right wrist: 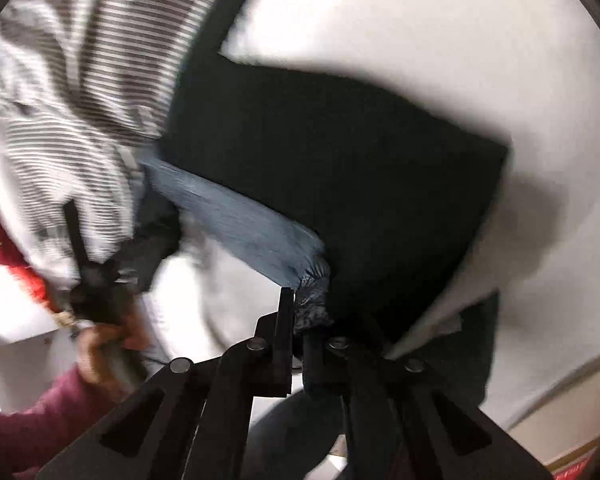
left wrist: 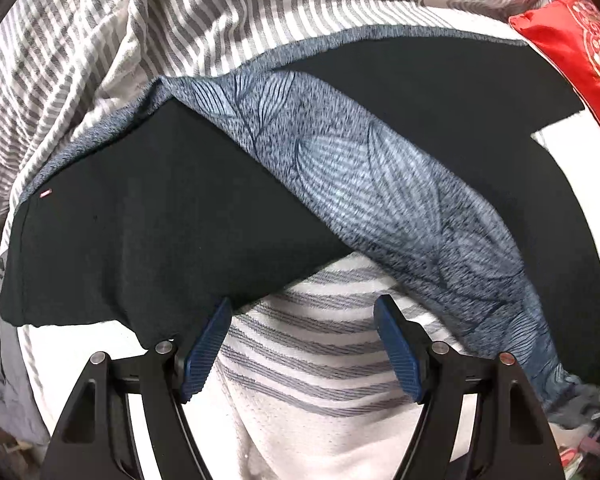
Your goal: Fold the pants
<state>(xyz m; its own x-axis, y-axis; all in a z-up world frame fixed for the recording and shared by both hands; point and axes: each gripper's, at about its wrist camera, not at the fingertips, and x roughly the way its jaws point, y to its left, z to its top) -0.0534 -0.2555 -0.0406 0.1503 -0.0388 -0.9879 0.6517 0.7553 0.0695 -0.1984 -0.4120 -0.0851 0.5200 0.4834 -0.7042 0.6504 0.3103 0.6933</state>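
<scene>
The pants lie spread on the bed: wide black fabric [left wrist: 140, 208] with a blue leaf-patterned leg [left wrist: 360, 168] running diagonally across it toward the bottom right. My left gripper [left wrist: 304, 304] points down and stands open over the striped sheet, nothing between its blue pads [left wrist: 204, 352]; its left fingertip is at the black hem. In the blurred right wrist view the right gripper [right wrist: 300, 320] is shut on the gathered cuff [right wrist: 314, 300] of the blue leg [right wrist: 240, 224], beside the black fabric [right wrist: 320, 160]. A hand [right wrist: 100, 344] in a maroon sleeve holds the left gripper [right wrist: 88, 280] there.
A rumpled grey-and-white striped duvet [left wrist: 140, 20] is bunched behind the pants. A red embroidered cushion [left wrist: 580, 40] lies at the upper right. White sheet [right wrist: 420, 20] stretches beyond the black fabric. The bed's edge shows at the lower right of the right wrist view.
</scene>
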